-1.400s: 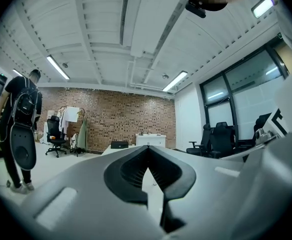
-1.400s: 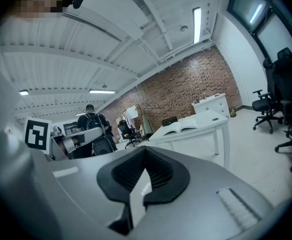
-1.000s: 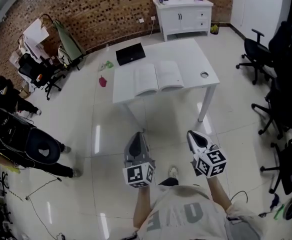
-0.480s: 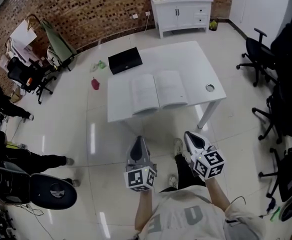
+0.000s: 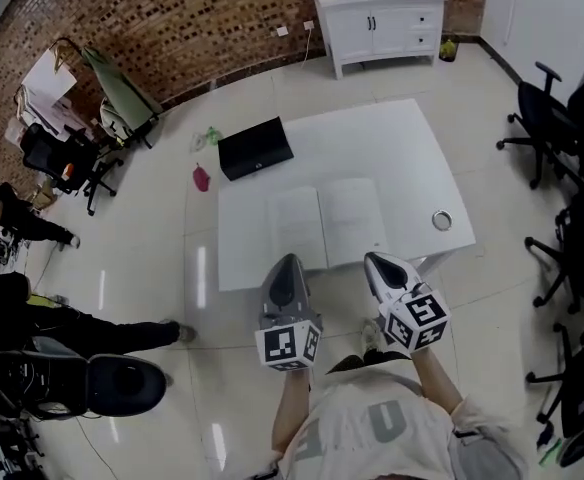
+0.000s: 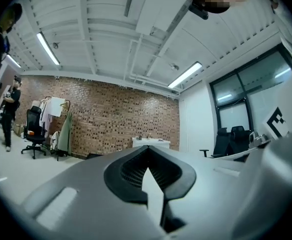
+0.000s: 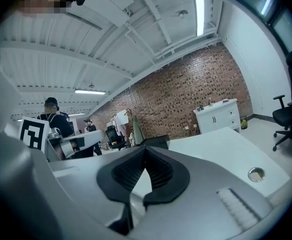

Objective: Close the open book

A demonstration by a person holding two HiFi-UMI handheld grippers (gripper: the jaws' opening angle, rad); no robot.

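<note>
Because the left claw [image 5: 286, 266] and right claw [image 5: 373, 261] are pinched shut and empty at the near edge of the white rectangular bench [image 5: 397, 148], they could shove the open white-paged book [image 5: 327, 220], lying flat just beyond them, away instead of lifting a cover.

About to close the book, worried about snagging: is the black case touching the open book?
Apart. The head view shows a strip of bare white table between the black case and the open book.
</note>
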